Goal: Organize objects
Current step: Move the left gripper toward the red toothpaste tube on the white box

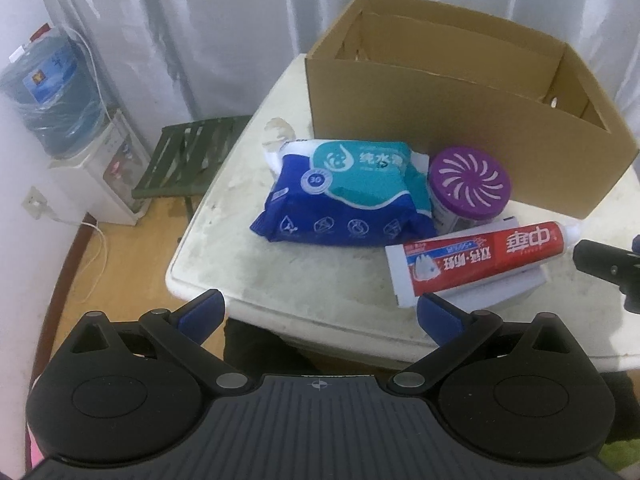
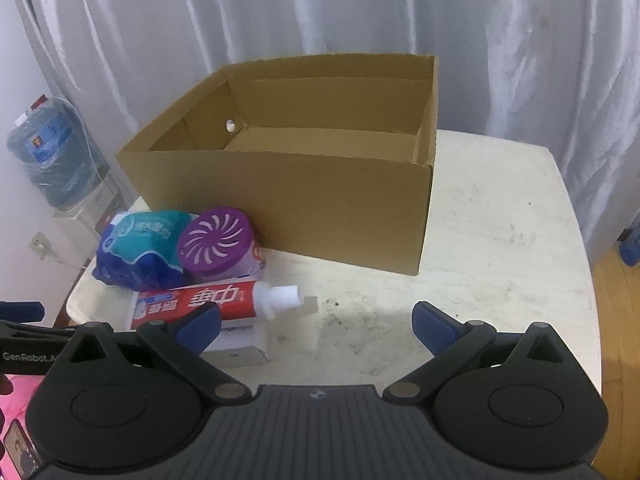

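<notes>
Toothpaste [image 1: 480,258], red, big characters "中华", lies on a flat white box [image 2: 240,346] near the table [image 2: 500,240] edge. Wipes pack [image 1: 344,196] marked "30", rest too blurred. Purple-lidded jar [image 1: 469,184] between them, before the cardboard box [image 2: 304,204]. Left gripper [image 1: 320,312] and right gripper [image 2: 316,322] both spread wide, empty. "GenRobot" on left gripper, cut off.

A big brown box [image 2: 288,196] stood open and empty at the back. In front of it lay a blue pack of wipes [image 1: 344,196]. Beside the pack stood a round jar with a purple lid [image 1: 469,184]. A red toothpaste tube [image 1: 480,258] lay flat on a white box [image 2: 240,346].
</notes>
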Demonstrator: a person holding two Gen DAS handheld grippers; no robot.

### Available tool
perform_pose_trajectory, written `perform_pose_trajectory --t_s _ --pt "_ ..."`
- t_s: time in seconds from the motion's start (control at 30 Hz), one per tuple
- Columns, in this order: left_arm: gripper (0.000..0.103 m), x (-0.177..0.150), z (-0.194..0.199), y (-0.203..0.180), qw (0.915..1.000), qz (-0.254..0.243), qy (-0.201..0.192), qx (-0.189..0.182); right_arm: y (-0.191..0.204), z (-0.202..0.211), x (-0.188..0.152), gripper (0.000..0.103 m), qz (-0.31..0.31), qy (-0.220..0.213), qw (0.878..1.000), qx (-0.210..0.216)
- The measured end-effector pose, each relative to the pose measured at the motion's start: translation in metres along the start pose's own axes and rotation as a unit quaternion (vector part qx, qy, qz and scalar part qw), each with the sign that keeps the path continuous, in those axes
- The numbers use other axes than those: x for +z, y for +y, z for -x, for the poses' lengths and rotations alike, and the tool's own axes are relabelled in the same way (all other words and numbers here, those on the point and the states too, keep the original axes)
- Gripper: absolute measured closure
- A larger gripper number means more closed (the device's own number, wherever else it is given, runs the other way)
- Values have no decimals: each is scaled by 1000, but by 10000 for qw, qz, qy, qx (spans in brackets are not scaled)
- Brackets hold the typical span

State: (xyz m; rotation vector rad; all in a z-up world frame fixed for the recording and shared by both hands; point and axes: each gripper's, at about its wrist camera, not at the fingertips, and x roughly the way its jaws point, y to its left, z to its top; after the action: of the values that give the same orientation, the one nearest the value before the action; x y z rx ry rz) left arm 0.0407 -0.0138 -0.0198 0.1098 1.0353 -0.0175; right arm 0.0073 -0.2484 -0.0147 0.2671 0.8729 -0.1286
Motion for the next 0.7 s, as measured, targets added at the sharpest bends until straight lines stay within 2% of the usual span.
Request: perform_pose_trajectory --t_s 0.3,0.7 --pt "0 4 -6 -5 9999 -38 142 -38 -4 -7 3 0 -136 174 9997 44" --pt "0 7 -6 -9 9998 -92 188 14 3 -5 6 0 22 103 9999 57"
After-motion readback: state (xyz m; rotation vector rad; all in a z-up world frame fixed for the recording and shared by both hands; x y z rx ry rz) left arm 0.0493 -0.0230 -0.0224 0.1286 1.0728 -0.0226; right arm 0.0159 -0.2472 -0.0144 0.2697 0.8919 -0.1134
